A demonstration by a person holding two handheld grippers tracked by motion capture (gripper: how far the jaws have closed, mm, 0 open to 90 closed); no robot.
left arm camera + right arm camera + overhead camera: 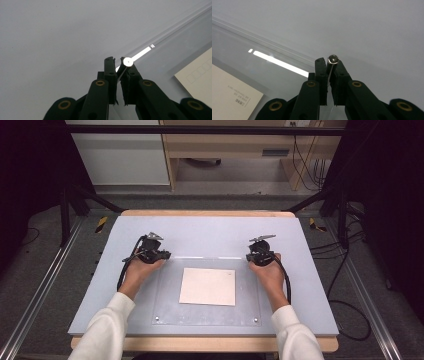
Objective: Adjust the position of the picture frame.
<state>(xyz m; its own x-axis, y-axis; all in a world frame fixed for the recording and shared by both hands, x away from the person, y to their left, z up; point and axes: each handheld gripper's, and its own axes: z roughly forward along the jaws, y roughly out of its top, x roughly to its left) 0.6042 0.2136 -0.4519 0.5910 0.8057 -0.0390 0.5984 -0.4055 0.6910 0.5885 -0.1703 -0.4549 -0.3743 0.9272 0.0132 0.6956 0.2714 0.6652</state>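
I'm pinching the clear sheet (165,305) at its two far corners, left gripper (161,255) and right gripper (254,256) both clamped tight on its edge, paper (208,286) underneath.

The high view looks forward and down from above the person's side, taking in the whole grey table (210,232). Each gripper view sits close behind its own jaws, low over the surface. All three share the clear acrylic sheet (200,264), its far edge beside both grippers, and the beige paper (208,286) under it.
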